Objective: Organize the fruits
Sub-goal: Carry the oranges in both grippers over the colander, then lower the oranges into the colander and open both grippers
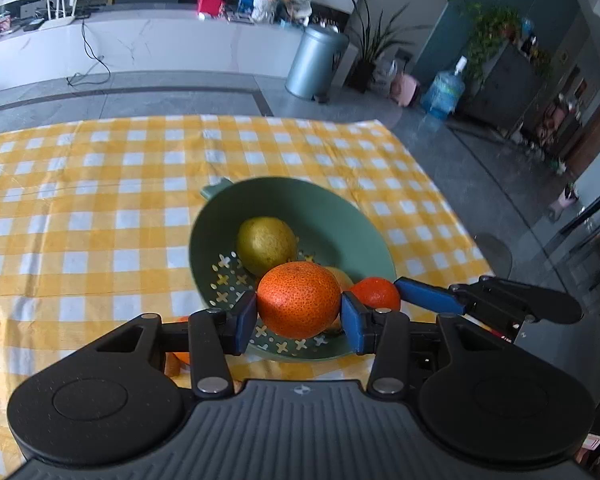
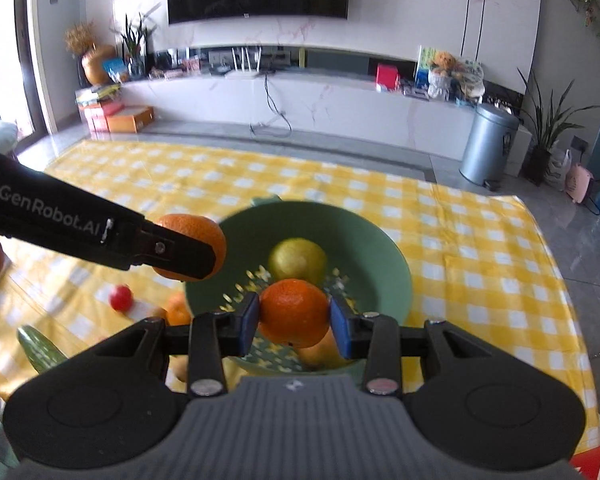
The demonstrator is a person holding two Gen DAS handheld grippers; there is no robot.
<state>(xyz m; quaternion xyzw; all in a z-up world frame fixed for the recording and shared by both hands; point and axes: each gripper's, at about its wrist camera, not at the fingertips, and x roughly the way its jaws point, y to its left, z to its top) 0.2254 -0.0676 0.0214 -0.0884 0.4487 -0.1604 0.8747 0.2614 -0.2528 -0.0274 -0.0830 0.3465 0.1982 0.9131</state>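
Fruits: several lie in the green bowl and some on the cloth beside it; two oranges are carried in the grippers.
Tablecloth [image 2: 480, 240]: yellow and white checks, it covers the whole table and bears everything.
Green bowl [image 1: 340, 216]: a strainer bowl with cross-shaped holes in its floor, near the right part of the cloth. Inside is a yellow-green fruit [image 1: 266, 245] and at least one more yellow fruit, partly hidden.
Left gripper [image 1: 299, 312]: its blue pads are clamped on the large orange [image 1: 299, 300], which hangs above the near side of the bowl.
Right gripper [image 2: 295, 319]: its pads are clamped on the small orange [image 2: 294, 312], also above the bowl.
Loose fruits: a small red fruit [image 2: 121, 297] and another orange fruit [image 2: 178, 312] lie on the cloth, left of the bowl.
Step in hand, as I judge: to bring both oranges over the bowl and put them in.
How to do it well: lower each orange close to the floor of the bowl before the pads open, so it does not bounce out. Choose a free place, not on top of the yellow-green fruit. The two grippers are near each other; release one after the other to avoid a collision.
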